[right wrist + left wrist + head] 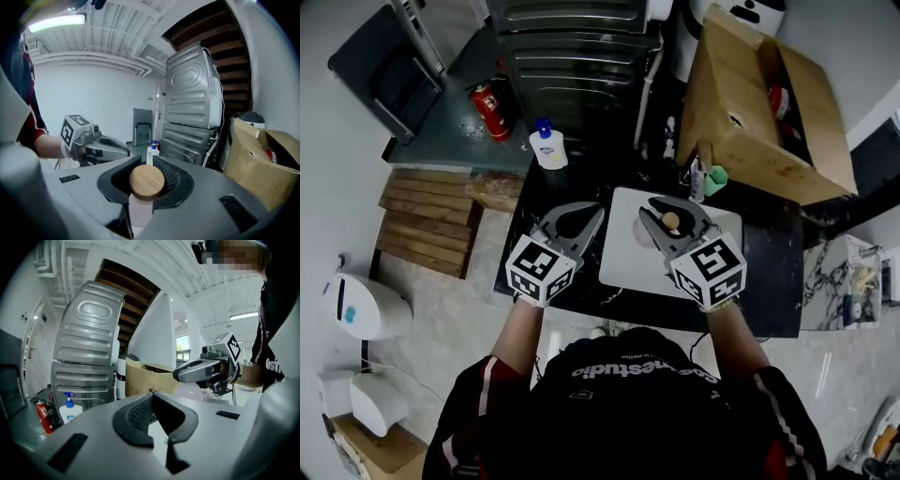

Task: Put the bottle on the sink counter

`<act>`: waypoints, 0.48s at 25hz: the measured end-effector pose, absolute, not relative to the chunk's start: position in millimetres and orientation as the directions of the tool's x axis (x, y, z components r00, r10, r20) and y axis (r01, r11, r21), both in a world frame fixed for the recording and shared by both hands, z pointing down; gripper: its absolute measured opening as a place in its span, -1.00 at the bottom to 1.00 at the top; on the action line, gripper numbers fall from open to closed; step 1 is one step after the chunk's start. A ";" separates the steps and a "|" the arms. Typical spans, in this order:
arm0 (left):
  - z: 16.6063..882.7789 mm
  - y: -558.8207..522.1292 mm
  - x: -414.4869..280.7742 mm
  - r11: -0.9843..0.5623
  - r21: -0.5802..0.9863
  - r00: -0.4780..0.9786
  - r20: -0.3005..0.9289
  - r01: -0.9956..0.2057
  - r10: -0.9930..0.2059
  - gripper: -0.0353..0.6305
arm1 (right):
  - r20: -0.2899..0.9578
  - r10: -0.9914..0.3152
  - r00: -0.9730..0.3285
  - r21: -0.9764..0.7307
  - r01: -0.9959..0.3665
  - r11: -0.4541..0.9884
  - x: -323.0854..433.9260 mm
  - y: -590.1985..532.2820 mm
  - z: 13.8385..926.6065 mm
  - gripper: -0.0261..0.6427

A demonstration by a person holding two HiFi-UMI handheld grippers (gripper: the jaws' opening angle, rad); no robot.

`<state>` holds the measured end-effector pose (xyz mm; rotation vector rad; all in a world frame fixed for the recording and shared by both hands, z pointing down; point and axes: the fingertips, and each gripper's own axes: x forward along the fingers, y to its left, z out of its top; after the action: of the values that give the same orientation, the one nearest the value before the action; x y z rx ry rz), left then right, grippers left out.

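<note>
Black bench (769,272), head view: a white sink basin (623,258) is set at its middle, reaching toward the near edge. The right tool (664,208) hangs over the far part of the basin, its jaws pinching a wooden-capped bottle (671,222). Whether the bottle touches the basin cannot be told from here. The left tool (592,211) is over the bench at the basin's left edge, tips pressed together with nothing between them. A cardboard box (759,103) stands at the far right corner. A soap dispenser (548,145) with a blue pump and a red fire extinguisher (490,111) stand beyond the far left corner, beside a grey metal appliance (577,56). Left gripper view: the dark pads (136,416) meet at their tips and are empty. The right tool shows at the right, with the dispenser and extinguisher low at the left. Right gripper view: the jaws grip the bottle's pale neck just under the cap (146,181), and the bottle stands upright between them. The left tool shows at the left, apart from the right tool.
</note>
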<state>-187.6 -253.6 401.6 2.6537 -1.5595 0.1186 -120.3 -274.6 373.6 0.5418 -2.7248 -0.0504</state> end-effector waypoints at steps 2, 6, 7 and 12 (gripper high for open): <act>407.7 -279.3 -199.5 -0.465 0.016 0.464 0.100 -0.885 -0.880 -0.86 | 0.350 -0.368 -0.861 0.104 -0.355 0.929 -135.7 -301.6 381.8 -0.61; 428.8 -338.4 -234.4 -0.416 0.051 0.419 0.089 -0.908 -0.904 -0.86 | 0.353 -0.336 -0.874 0.090 -0.325 0.941 -178.4 -366.3 407.9 -0.61; 438.8 -350.0 -242.4 -0.402 0.062 0.406 0.093 -0.914 -0.909 -0.86 | 0.355 -0.329 -0.875 0.083 -0.321 0.943 -187.6 -380.4 417.5 -0.61; 472.4 -388.6 -278.9 -0.312 0.073 0.318 0.092 -0.947 -0.943 -0.86 | 0.371 -0.350 -0.860 0.055 -0.356 0.933 -222.1 -446.4 471.0 -0.61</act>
<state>-278.9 -388.6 472.4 2.4562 -1.7697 0.0486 -222.1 -446.4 471.0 0.5141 -2.7087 0.0215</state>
